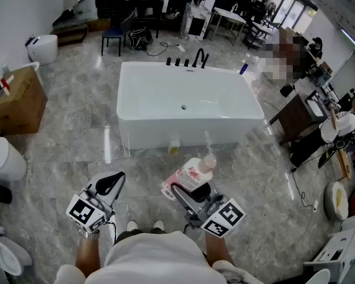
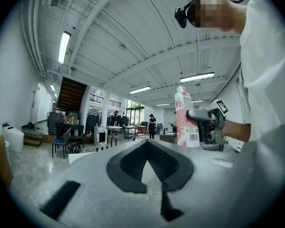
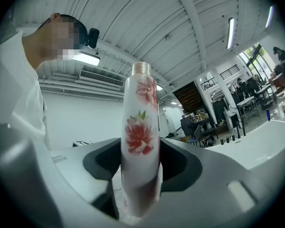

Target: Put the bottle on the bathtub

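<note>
The bottle (image 3: 141, 141) is a slim, smooth white plastic cylinder with rounded shoulders, printed with red-pink blossoms and a small green leaf and topped by a pale pink cap; the left gripper view shows a white barcode label on its other side. It stands upright in the air in front of the person, pinched low on its body between the dark ribbed pads of the right hand-held gripper (image 1: 190, 189), whose jaws press on it from both sides. It hangs above the glossy grey marbled floor (image 1: 254, 176), well apart from the bathtub (image 1: 183, 132), a white rectangular free-standing tub with softly rounded corners, a shiny finish and a black curved faucet (image 1: 199, 58) at its far rim. A small yellowish container (image 1: 174, 146) sits on the floor against the tub's near wall. The left hand-held gripper (image 1: 109, 185), grey plastic with black textured pads, is pressed together at the tips with nothing between them and carries its marker cube beside the person's wrist
</note>
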A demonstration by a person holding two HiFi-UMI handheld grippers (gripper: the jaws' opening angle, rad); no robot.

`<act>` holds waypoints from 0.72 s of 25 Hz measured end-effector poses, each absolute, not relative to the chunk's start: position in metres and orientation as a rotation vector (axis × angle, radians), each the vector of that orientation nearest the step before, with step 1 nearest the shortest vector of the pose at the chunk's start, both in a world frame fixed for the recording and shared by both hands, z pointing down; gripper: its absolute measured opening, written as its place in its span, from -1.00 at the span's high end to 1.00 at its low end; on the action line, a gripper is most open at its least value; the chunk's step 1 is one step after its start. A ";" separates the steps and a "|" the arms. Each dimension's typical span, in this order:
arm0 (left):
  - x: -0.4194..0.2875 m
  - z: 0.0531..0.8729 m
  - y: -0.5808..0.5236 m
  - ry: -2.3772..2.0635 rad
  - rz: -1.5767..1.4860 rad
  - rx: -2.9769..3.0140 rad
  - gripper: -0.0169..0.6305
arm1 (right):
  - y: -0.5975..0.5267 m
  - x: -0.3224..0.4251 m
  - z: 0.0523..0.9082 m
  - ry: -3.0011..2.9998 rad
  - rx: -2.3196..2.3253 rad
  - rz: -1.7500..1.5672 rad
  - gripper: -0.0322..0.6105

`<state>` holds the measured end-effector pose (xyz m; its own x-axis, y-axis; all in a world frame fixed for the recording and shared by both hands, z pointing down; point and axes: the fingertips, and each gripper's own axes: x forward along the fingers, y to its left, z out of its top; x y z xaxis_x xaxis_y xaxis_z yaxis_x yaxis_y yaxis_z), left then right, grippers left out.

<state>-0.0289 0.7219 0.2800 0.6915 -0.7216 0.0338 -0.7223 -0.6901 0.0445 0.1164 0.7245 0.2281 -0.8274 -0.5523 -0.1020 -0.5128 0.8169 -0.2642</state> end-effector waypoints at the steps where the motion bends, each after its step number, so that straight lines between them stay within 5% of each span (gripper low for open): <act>1: -0.026 0.280 0.724 -1.213 0.022 2.839 0.94 | 0.726 0.118 0.228 2.828 -0.833 -0.336 0.14; 18: -0.019 0.278 0.732 -1.199 0.036 2.846 0.94 | 0.738 0.118 0.227 2.908 -0.859 -0.178 0.14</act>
